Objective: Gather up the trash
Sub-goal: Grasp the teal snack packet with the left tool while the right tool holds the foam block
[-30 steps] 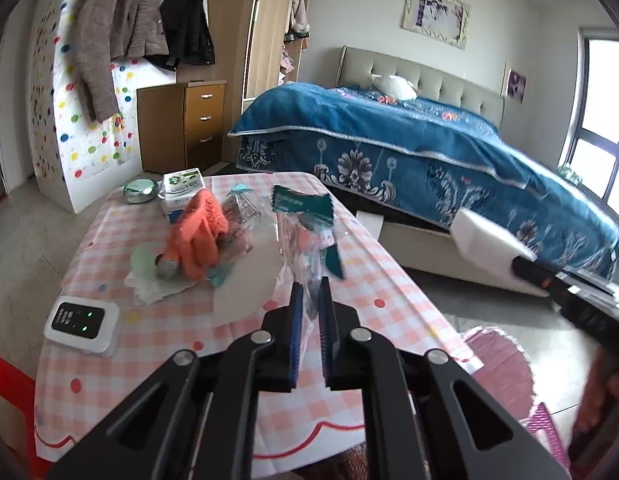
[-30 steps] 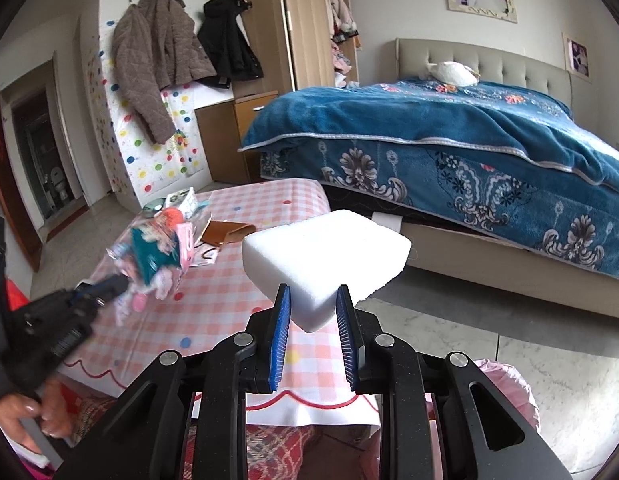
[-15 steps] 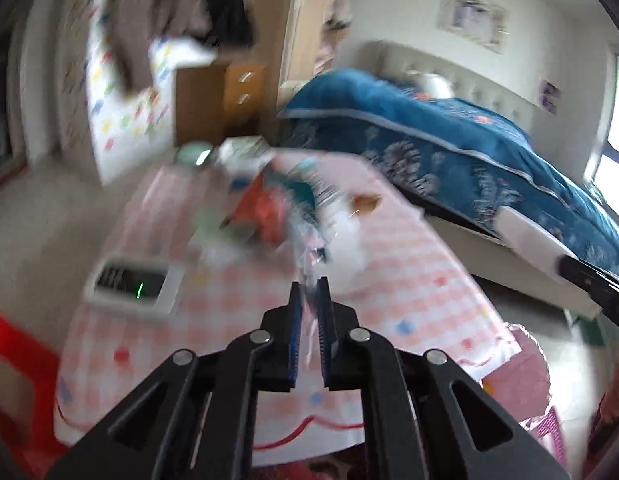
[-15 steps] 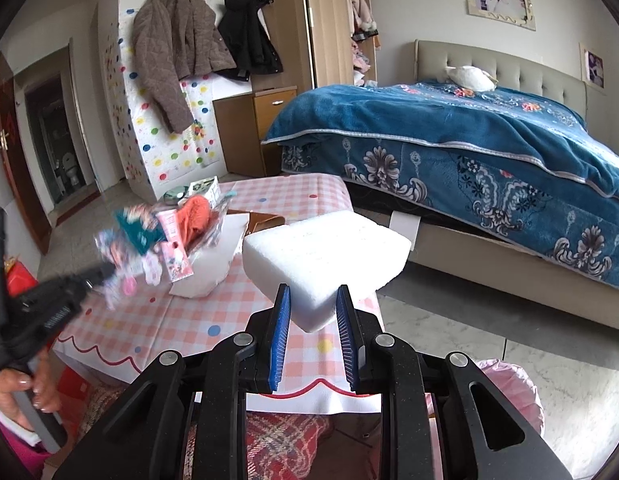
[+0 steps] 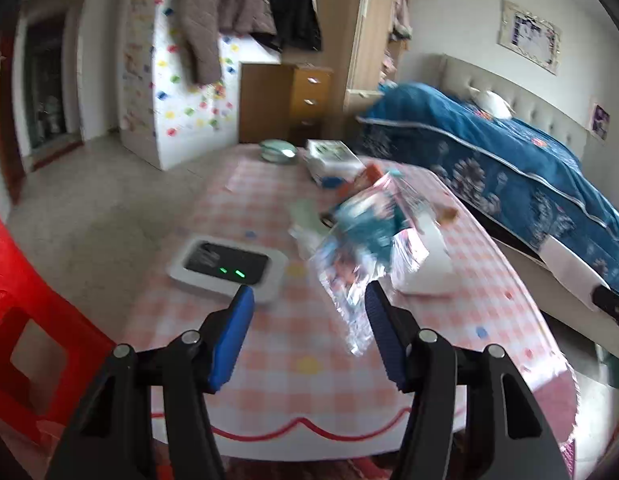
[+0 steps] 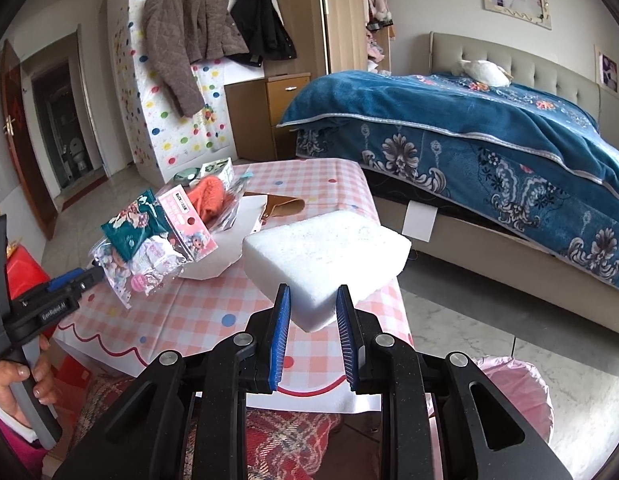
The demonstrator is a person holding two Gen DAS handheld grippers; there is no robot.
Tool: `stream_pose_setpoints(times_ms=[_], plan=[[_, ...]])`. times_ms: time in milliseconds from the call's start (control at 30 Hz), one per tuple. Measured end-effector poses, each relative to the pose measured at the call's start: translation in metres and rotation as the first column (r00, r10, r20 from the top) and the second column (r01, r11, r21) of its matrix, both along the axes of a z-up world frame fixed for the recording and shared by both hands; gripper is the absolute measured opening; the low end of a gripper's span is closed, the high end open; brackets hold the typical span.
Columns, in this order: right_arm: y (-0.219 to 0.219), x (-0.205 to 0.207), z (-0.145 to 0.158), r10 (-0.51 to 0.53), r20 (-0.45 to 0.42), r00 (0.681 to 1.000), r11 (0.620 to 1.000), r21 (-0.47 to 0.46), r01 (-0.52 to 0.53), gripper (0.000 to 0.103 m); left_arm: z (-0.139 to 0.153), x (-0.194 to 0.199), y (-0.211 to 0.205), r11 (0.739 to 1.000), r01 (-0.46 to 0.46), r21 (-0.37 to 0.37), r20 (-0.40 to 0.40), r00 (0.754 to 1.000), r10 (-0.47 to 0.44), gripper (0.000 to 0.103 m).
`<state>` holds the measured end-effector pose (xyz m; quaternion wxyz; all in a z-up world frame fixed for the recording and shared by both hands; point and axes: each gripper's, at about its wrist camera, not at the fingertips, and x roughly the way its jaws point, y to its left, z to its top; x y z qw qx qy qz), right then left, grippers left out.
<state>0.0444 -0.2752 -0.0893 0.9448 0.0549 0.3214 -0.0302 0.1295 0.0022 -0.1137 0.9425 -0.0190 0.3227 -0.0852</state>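
In the left wrist view I am seeing the left gripper (image 5: 309, 308) standing wide apart, grasping nothing. The clear printed packet (image 5: 361, 256) is hanging right of centre in that gap, close against the right-hand finger. I cannot tell whether it is touching the pad. Its long axis is running from its lower tip between the fingers up toward the upper right, over the checked table (image 5: 309, 364).

In the right wrist view the same packet (image 6: 149, 248) is showing at middle left, at the tip of the left gripper (image 6: 81, 276). At centre, the right gripper (image 6: 313, 304) is clamping the near corner of the white foam block (image 6: 325, 264), whose broad face is stretching away and to the right.

The pink bag (image 6: 513, 384) is lying at lower right, below the right gripper and well apart from the left one. I am judging that the foam is nearer the drop, and the packet needs regrasping or a carry rightward.
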Motion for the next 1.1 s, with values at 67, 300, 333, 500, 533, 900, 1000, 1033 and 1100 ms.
stream_pose_setpoints(times_ms=[67,300,333,500,533,900,1000,1033,1100], plan=[[0.001,0.0,0.0,-0.001,0.001,1.0,1.0,0.0,0.001,0.024,0.001,0.005,0.004,1.0,-0.017,0.012,-0.007,1.0,0.017,0.056],[0.001,0.002,-0.001,0.002,-0.003,1.0,1.0,-0.001,-0.002,0.024,-0.003,0.023,0.011,1.0,0.021,0.012,-0.029,0.999,-0.021,0.055],[0.001,0.004,-0.002,0.003,-0.006,1.0,1.0,-0.002,-0.003,0.024,-0.003,0.028,0.01,0.999,0.031,0.013,-0.034,0.999,-0.031,0.055],[0.002,0.013,-0.008,0.007,-0.027,1.0,1.0,0.001,-0.007,0.024,-0.012,0.052,0.001,0.996,0.081,0.027,-0.072,0.994,-0.079,0.055],[0.002,0.016,-0.008,0.007,-0.03,1.0,1.0,0.001,-0.007,0.024,-0.014,0.057,0.001,0.996,0.084,0.02,-0.081,0.993,-0.082,0.055],[0.004,0.024,-0.015,0.011,-0.041,0.999,1.0,0.005,-0.011,0.024,-0.01,0.053,-0.005,0.99,0.139,0.011,-0.053,0.989,-0.138,0.0],[0.002,0.019,-0.011,0.008,-0.026,1.0,1.0,0.011,-0.008,0.024,0.006,0.044,-0.002,0.991,0.133,-0.005,-0.015,0.991,-0.133,0.0],[0.001,0.017,-0.01,0.007,-0.022,1.0,1.0,0.013,-0.007,0.024,0.012,0.039,-0.002,0.991,0.134,-0.009,0.003,0.991,-0.134,0.0],[-0.002,0.012,-0.006,0.002,-0.007,1.0,1.0,0.019,-0.002,0.024,0.025,0.028,-0.004,0.989,0.145,-0.017,0.038,0.989,-0.144,0.0]])
